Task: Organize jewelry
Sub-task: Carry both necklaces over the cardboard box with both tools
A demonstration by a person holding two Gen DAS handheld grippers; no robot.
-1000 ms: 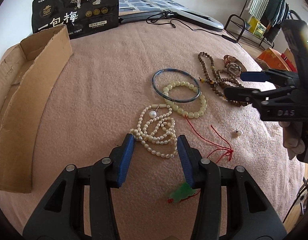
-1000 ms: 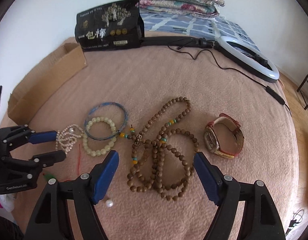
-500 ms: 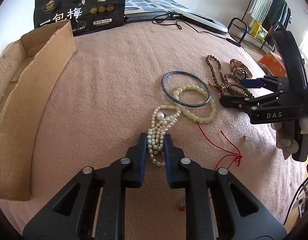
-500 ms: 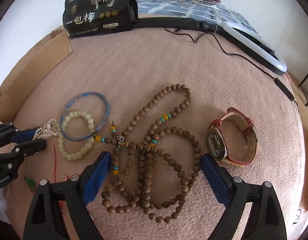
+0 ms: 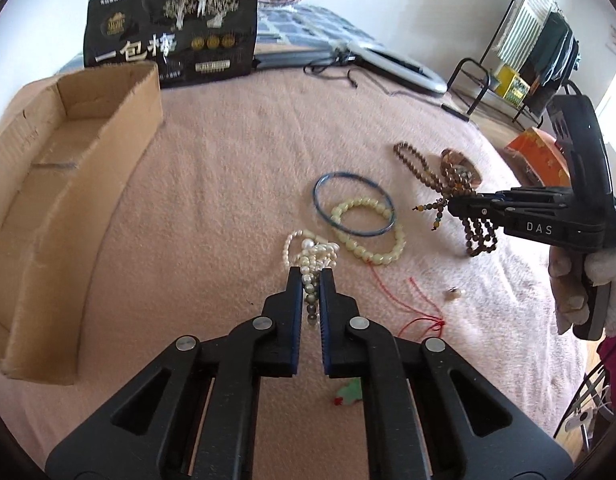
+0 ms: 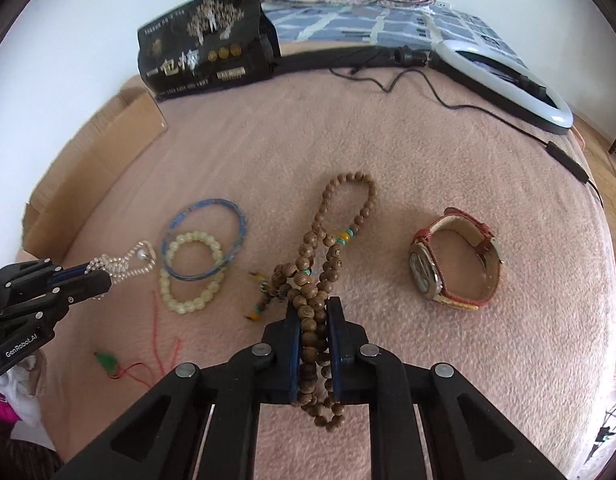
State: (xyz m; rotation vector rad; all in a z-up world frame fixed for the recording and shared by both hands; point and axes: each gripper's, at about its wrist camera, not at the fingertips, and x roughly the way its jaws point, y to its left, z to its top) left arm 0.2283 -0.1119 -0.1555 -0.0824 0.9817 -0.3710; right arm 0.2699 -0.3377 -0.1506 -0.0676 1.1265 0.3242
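My left gripper (image 5: 310,276) is shut on the white pearl necklace (image 5: 308,254), whose far end still lies on the pink blanket; it also shows in the right wrist view (image 6: 122,264). My right gripper (image 6: 314,308) is shut on the brown wooden bead necklace (image 6: 328,236) and lifts part of it; it also shows in the left wrist view (image 5: 478,234). A blue bangle (image 5: 354,204) overlaps a pale green bead bracelet (image 5: 370,230) between them. A watch (image 6: 454,266) with a red strap lies to the right.
An open cardboard box (image 5: 48,184) stands at the left. A red cord with a green pendant (image 5: 350,392) and a small pearl earring (image 5: 453,292) lie near me. A black bag (image 5: 172,28), a ring light (image 6: 504,80) and its cable lie at the back.
My right gripper has closed on the wooden bead necklace and begun lifting it. My left gripper, shut on the pearls, has risen slightly, stretching the pearl strands upward.
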